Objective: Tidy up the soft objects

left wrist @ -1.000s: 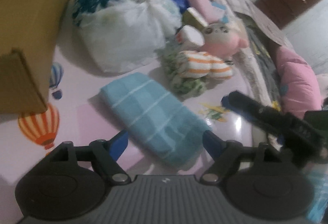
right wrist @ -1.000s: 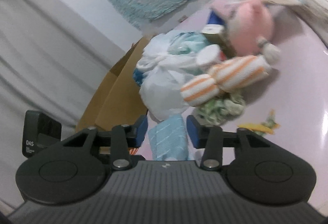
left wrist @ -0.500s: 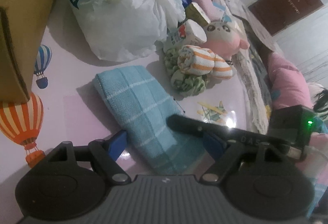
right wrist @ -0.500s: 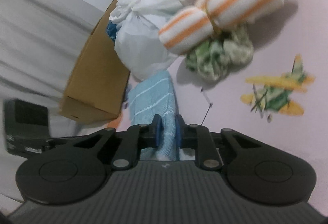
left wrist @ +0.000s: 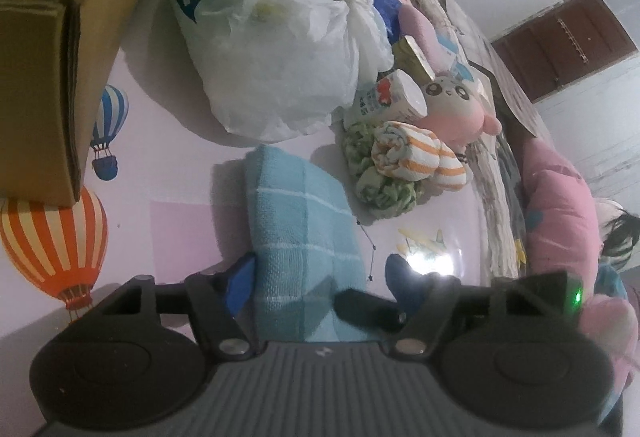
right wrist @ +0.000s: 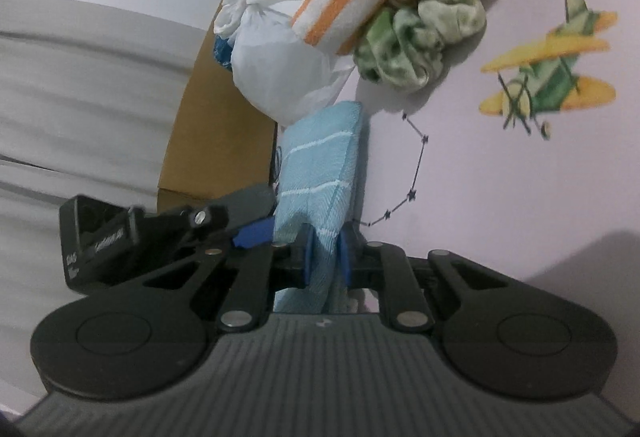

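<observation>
The right tongs (right wrist: 325, 252) pinch the near corner of the blue towel (left wrist: 300, 233) lying on the tabletop (left wrist: 180, 165). The left tongs (left wrist: 320, 277), tilted downward, have been closing around the towel's end, still partly open.

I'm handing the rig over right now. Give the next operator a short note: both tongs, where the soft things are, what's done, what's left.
Right tongs: shut on the near edge of the blue towel.
Left tongs: have just been closing around the same towel, which lies between the pads; no firm pinch shows yet.
Towel: folded, on the pink mat, beside the cardboard box.
Still in a heap past it: white plastic bag, orange-striped cloth roll, green scrunchie, pink plush toy.
Done: towel gripped on one side.
Left: finish the left grip, move the towel, then sort the rest.
</observation>
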A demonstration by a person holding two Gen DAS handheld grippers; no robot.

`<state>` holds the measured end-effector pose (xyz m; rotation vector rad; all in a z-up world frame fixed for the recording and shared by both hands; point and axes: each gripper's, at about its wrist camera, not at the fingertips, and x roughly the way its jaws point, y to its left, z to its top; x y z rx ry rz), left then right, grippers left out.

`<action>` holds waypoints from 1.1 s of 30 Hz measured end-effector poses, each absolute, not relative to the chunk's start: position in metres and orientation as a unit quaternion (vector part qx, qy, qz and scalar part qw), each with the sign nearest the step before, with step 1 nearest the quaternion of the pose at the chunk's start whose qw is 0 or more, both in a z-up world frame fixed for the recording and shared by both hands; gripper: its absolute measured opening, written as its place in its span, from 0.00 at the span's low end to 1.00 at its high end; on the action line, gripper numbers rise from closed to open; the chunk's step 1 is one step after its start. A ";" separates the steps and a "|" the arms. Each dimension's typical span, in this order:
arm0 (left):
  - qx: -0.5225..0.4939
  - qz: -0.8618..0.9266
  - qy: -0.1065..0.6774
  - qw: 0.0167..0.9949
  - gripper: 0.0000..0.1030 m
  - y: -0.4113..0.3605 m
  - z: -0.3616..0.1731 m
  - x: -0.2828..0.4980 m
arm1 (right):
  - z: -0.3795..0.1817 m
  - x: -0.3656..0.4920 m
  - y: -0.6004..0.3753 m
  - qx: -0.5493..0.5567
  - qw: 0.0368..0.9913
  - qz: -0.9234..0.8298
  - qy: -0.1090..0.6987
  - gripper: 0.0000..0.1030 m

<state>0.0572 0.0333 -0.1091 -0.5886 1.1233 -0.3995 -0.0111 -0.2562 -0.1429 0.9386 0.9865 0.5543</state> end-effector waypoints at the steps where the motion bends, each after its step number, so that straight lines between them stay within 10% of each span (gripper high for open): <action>1: -0.273 -0.184 0.522 0.787 0.62 0.033 -0.110 0.058 | -0.142 -0.014 -0.255 0.427 0.744 0.254 0.447 0.12; 13: -0.235 -0.169 0.524 0.801 0.27 0.031 -0.110 0.058 | -0.124 -0.017 -0.241 0.370 0.790 0.249 0.420 0.14; 33: -0.194 -0.152 0.505 0.828 0.22 0.044 -0.104 0.053 | -0.013 0.021 -0.263 0.036 0.945 0.140 0.294 0.57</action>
